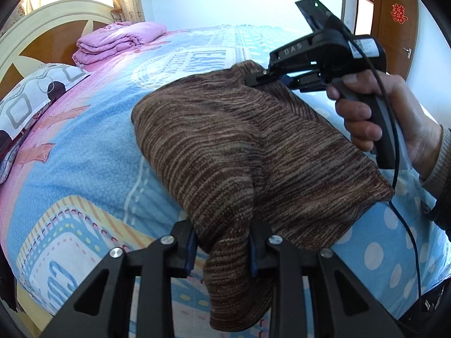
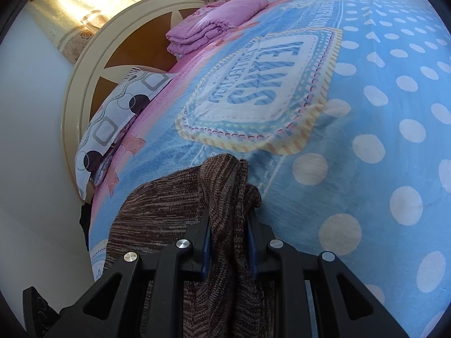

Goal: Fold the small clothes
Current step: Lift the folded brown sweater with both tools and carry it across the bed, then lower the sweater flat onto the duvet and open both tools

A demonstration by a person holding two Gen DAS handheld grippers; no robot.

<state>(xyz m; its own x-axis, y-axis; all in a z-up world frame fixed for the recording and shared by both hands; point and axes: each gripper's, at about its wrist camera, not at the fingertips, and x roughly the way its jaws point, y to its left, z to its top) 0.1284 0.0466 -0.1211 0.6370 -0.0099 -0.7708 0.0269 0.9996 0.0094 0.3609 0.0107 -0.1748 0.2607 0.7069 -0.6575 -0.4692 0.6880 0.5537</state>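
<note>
A brown striped knit garment (image 1: 239,152) is held up over the bed, stretched between both grippers. My left gripper (image 1: 222,249) is shut on its near edge, with cloth hanging down between the fingers. In the left wrist view my right gripper (image 1: 255,80) is shut on the far top edge, held by a hand. In the right wrist view the right gripper (image 2: 228,242) is shut on a bunched fold of the knit garment (image 2: 169,205), which drapes down to the left.
The bed is covered by a blue, pink and polka-dot blanket (image 2: 366,112). A folded purple quilt (image 1: 118,40) and a patterned pillow (image 1: 31,95) lie by the cream headboard (image 1: 42,19). A wooden door (image 1: 394,28) stands at the far right.
</note>
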